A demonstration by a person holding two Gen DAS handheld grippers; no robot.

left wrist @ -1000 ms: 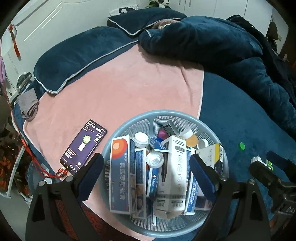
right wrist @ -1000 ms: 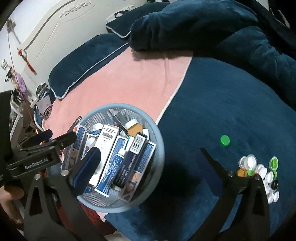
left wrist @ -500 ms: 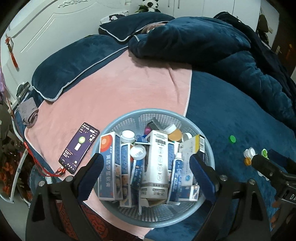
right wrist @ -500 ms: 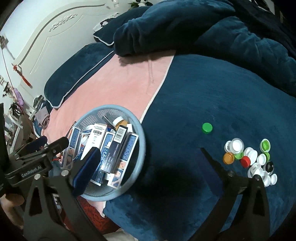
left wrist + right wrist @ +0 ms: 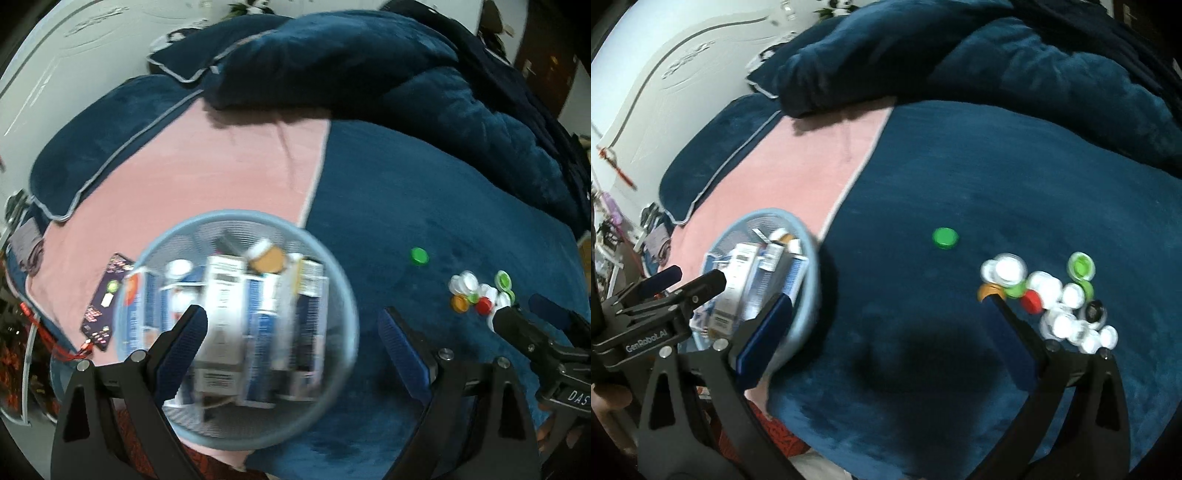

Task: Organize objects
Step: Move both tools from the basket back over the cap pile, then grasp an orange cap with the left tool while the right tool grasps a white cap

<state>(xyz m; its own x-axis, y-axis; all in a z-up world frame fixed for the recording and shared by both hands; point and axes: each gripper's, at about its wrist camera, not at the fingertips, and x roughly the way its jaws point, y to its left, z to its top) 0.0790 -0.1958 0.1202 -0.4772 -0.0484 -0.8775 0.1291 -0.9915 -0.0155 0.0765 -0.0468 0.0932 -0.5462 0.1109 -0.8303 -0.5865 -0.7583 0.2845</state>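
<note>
Right claw [image 5: 882,314] wide, empty, over blue bed [image 5: 997,166]; bottle caps [image 5: 1052,295] just beside its right finger. Left claw [image 5: 291,332] wide above basket [image 5: 332,266]. Since 0.5 s ago, both views shifted rightward; caps nearer.

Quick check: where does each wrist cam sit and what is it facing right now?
Left wrist: sits on the left tool, looks down at the basket of boxes; own open fingers show.
Right wrist: sits on the right tool, looks down at the blue bedding and bottle caps; own open fingers show.
Shared: basket, lone green cap, caps, each other's tool.
</note>
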